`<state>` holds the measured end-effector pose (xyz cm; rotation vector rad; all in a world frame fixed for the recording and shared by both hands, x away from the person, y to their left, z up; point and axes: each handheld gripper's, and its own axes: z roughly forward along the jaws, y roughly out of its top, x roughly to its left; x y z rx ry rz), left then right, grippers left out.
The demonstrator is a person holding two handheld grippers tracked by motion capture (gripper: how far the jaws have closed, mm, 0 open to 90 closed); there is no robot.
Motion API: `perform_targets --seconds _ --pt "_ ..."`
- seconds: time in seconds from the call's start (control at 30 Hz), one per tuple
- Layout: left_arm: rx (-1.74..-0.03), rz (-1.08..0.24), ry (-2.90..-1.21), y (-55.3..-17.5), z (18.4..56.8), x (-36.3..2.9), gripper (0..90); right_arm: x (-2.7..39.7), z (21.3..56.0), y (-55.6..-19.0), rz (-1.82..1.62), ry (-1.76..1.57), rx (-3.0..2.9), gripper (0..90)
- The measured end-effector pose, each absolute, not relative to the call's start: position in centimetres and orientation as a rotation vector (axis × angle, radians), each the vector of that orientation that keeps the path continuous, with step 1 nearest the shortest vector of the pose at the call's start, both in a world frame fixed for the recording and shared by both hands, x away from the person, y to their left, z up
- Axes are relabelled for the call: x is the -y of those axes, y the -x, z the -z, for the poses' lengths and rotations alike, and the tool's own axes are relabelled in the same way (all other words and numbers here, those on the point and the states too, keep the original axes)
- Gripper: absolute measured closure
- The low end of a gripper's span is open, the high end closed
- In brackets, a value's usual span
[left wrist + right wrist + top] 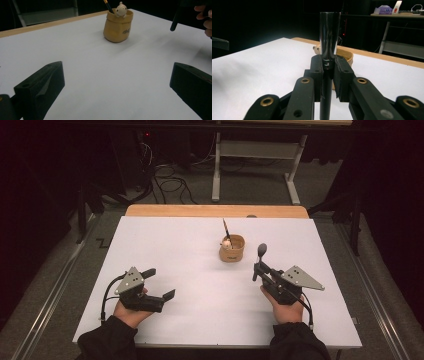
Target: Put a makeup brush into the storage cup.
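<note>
The tan pot (118,26) ahead of both tools bears dark writing on its side, too small to read. One pot stands on the white tabletop (200,270), holding one dark pencil (226,228) and one small pale figure (121,9). The right tool (260,266) is clamped on one dark brush (329,45), its shiny ferrule rising upright above the pads; the pot sits just beyond and left of that tool. The left tool (159,284) stands apart with nothing between its pads, the pot well ahead to its right. Bare tabletop lies open between the two tools and out to each edge.
</note>
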<state>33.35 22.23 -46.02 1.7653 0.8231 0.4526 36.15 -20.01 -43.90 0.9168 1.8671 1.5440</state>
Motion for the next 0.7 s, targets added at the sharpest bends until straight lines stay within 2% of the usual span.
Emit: perform_targets --seconds 0.37,0.7 --pt "-0.814 -0.443 -1.759 -33.3 46.0 -22.2 0.4 18.4 43.3 -37.3 -1.551 -0.92 -1.873 80.3" --pt "-0.815 -0.438 -1.748 -33.3 46.0 -22.3 0.4 17.8 41.7 -39.8 -1.544 -0.949 -1.846 80.3"
